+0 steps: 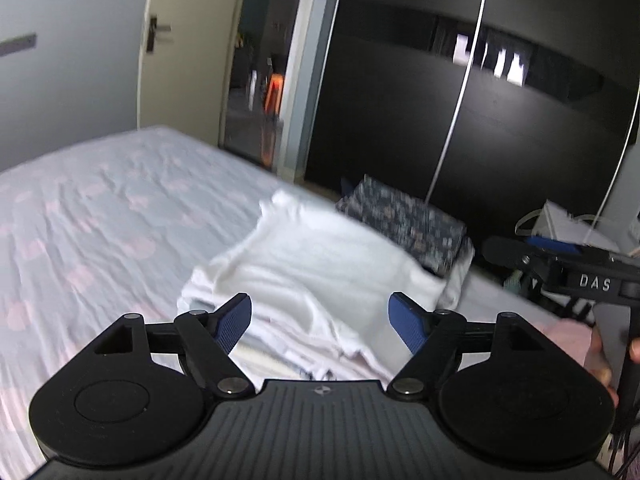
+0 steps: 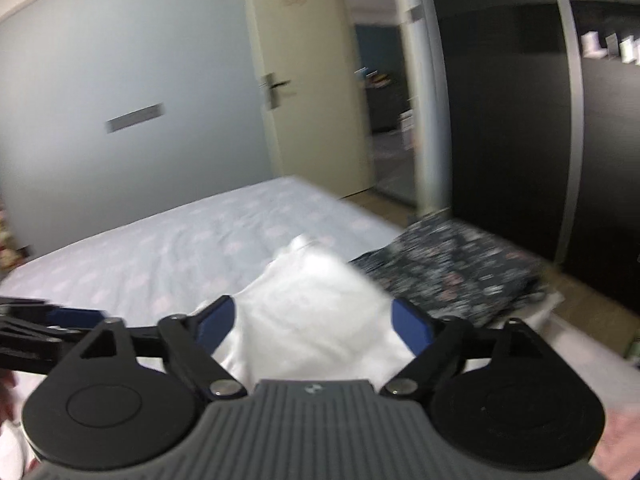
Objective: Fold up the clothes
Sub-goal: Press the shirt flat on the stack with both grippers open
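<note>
A folded white garment lies on the bed on top of other pale folded cloth. My left gripper hangs just above its near edge, open, its blue pads apart from the fabric. In the right wrist view the white garment shows below my right gripper, which is open and holds nothing. A folded dark floral garment lies right behind the white one. The right gripper also shows at the right edge of the left wrist view.
The bed has a pale sheet with pink spots and stretches away to the left. A dark glossy wardrobe stands close behind the clothes. A cream door and an open doorway lie beyond. A hand holds the right gripper.
</note>
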The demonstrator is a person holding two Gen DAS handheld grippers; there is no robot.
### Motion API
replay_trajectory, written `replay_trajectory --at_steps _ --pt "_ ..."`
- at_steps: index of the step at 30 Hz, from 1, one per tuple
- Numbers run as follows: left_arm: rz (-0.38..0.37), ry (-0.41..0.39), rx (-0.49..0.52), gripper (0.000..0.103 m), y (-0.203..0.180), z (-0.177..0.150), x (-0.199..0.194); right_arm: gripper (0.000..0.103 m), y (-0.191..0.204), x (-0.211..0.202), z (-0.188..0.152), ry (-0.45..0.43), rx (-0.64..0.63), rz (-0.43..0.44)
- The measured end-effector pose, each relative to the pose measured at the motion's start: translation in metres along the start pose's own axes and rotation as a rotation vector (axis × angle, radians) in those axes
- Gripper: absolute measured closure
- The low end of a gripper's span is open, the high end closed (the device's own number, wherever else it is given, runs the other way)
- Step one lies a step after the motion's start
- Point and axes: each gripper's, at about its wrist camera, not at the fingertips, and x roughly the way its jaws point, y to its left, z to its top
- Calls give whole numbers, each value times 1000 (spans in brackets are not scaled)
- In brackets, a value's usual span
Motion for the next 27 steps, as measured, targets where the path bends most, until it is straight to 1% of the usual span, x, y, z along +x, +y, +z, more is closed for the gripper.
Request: replay_trajectory --at_steps 1,3,5,9,11,14,19,22,24,27 --pt "11 -24 4 28 -2 0 -5 1 3 -6 0 -13 1 -18" --pt "59 -65 24 28 -8 -2 -13 1 7 -18 -2 -33 4 -42" --pt "100 -89 39 27 -13 -3 -22 1 12 -30 -3 -54 7 -66" --pt "135 -148 27 25 -20 -10 -39 1 18 -44 -11 -22 57 -100" --pt "141 -156 23 24 -22 -13 -45 1 22 -51 -16 -10 78 -116" --pt "132 -118 30 24 -25 -19 -50 1 30 -58 -27 -8 99 -137" --pt "137 -87 53 24 -30 -37 -54 1 42 -69 -50 23 97 -130" --pt "121 -54 23 24 -29 -49 -51 1 51 -71 -63 39 71 -126" --pt "121 -32 22 24 -29 -58 -47 1 55 -71 -71 48 62 -118" --pt "154 2 28 24 -33 -70 -40 1 60 -70 -83 66 49 -104"
